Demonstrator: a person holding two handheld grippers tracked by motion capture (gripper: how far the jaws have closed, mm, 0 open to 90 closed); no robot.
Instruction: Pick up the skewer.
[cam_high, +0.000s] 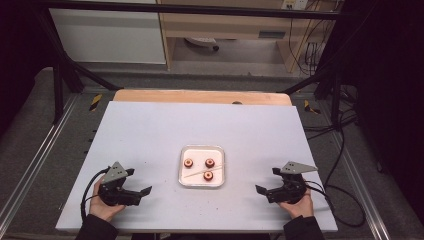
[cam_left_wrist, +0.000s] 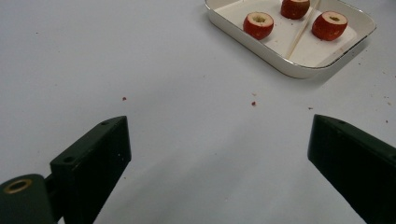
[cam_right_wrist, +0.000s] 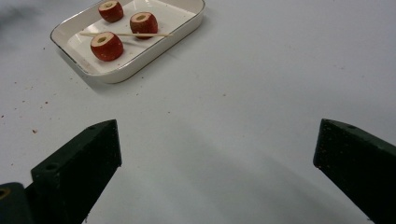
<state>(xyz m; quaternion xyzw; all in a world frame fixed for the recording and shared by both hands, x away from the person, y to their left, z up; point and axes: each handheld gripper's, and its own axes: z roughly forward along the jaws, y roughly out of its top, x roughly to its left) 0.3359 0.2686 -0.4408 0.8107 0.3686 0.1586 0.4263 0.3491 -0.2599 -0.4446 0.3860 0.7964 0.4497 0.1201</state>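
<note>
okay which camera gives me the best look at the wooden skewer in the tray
The right gripper view: the skewer lies fully visible across the tray, unobstructed. The left gripper view shows it end-on and foreshortened; the high view shows a faint, thin line.

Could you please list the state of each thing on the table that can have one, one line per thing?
Tray: flat on the table, holding three fruit pieces and a skewer.
Fruit pieces: cored, cut faces up, apart from one another.
Skewer: lying flat in the tray, between the fruit pieces.
Left gripper: open, nothing between its jaws, resting on the table.
Right gripper: open, nothing between its jaws, resting on the table.
</note>
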